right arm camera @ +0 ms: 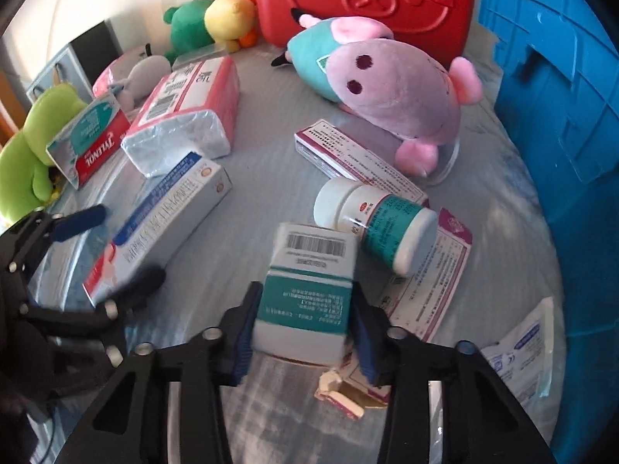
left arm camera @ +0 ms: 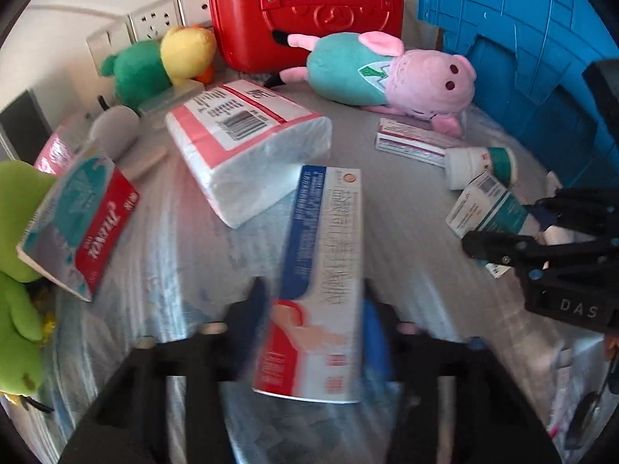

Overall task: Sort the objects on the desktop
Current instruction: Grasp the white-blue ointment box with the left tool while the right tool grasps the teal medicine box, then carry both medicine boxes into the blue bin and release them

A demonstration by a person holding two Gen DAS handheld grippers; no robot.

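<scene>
My left gripper (left arm camera: pixel 315 305) is shut on a long white, blue and red medicine box (left arm camera: pixel 323 270); the box also shows in the right wrist view (right arm camera: pixel 162 224). My right gripper (right arm camera: pixel 303 309) is shut on a small teal and white medicine box (right arm camera: pixel 307 290), seen in the left wrist view (left arm camera: pixel 491 208) too. A white and teal pill bottle (right arm camera: pixel 379 220) lies just beyond it, touching its top corner. A purple-striped box (right arm camera: pixel 356 158) lies behind the bottle. A pink tissue pack (left arm camera: pixel 247 131) and a Tylenol box (left arm camera: pixel 81 216) sit to the left.
A pink pig plush (right arm camera: pixel 387 92), a green and yellow plush (left arm camera: pixel 162 62) and a lime green plush (left arm camera: pixel 19 270) lie around the grey cloth. A red case (left arm camera: pixel 305 7) stands at the back, a blue crate (right arm camera: pixel 561 96) on the right. A leaflet (right arm camera: pixel 437 274) and sachets (right arm camera: pixel 522 348) lie near right.
</scene>
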